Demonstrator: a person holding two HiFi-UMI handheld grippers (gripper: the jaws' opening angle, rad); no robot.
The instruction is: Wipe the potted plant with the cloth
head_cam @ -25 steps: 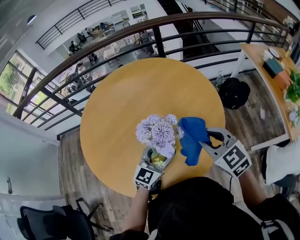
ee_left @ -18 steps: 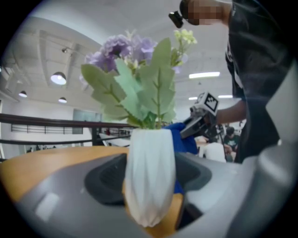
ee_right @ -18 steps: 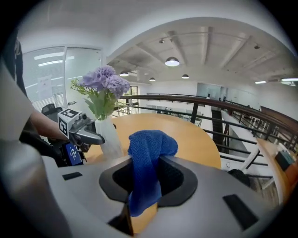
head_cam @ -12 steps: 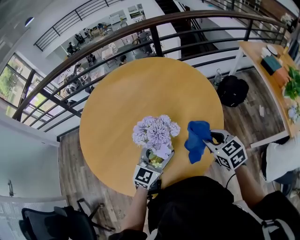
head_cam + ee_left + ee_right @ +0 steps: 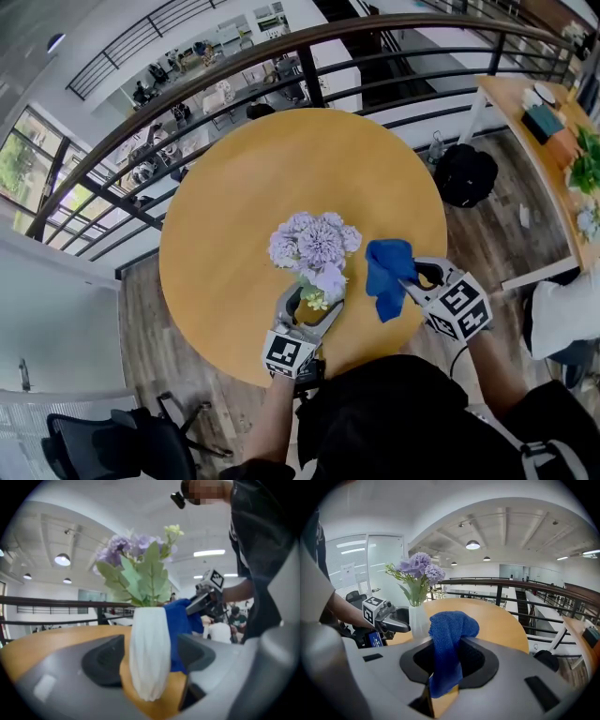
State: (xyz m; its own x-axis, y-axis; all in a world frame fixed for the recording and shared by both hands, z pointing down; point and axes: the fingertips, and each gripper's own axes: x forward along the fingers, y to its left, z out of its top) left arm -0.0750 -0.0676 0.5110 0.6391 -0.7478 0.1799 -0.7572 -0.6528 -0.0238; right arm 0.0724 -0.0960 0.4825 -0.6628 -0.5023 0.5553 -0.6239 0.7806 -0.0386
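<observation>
1. Potted plant (image 5: 317, 261), purple flowers (image 5: 302, 242) above a white pot (image 5: 149, 658), is being kept upright on the round yellow surface (image 5: 253, 178), towards the edge nearest the person.
2. The pot is being bracketed by the left hand-held gripper (image 5: 312, 300), probably so that it can be steadied for wiping. Its jaws are opening, and a narrow gap is being left on each side of the pot, so nothing is being squeezed.
3. A blue cloth (image 5: 386, 270) is being pinched by the right hand-held gripper (image 5: 410, 281), whose jaws are closed on its hanging part. A bunched end is being left free in front, likely to serve as the wiping face.
4. The cloth is being held just beside the plant, on its right. Whether pot or leaves are being touched cannot be told, and a wiping stroke is judged to be in preparation.
</observation>
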